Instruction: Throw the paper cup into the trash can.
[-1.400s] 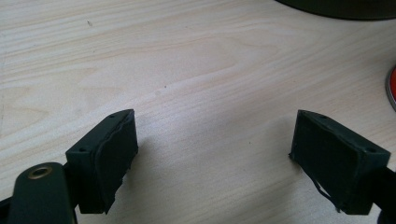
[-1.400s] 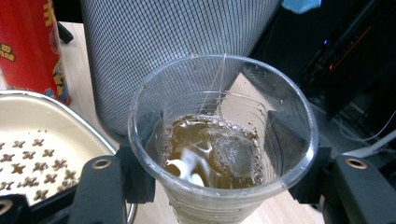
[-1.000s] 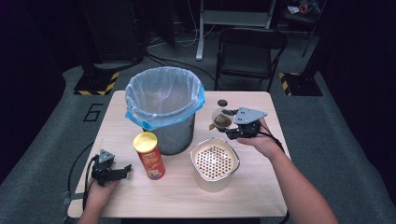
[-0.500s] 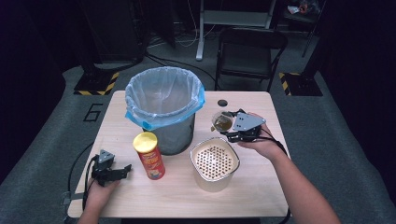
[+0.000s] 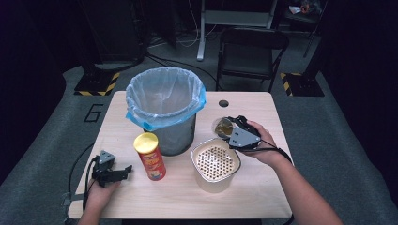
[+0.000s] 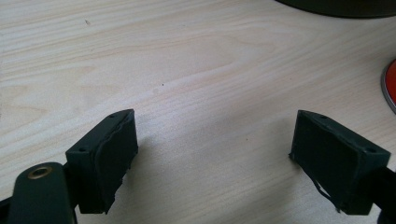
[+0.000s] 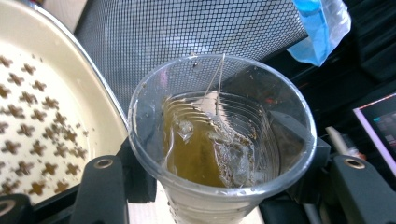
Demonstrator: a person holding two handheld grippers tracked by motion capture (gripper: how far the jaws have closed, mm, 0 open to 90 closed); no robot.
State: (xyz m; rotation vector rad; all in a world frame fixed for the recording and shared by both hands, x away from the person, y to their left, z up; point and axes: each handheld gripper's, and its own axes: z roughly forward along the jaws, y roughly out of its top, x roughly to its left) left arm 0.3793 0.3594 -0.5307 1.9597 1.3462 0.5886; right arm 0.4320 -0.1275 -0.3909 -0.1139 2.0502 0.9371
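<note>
Between the right gripper [image 7: 219,196] jaws sits a tilted plastic cup [image 7: 219,135], pinched on both sides.

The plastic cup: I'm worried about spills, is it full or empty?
Partly full: the plastic cup in the right tool holds brownish liquid and a tea bag.

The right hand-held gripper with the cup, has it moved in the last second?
Yes. The right hand-held gripper carried the plastic cup leftward, closer to the trash bin.

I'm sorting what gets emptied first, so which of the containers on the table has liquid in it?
The clear plastic cup held in the right gripper: it holds yellowish liquid and a tea bag. The cream strainer pot shows none, the chips can is lidded.
</note>
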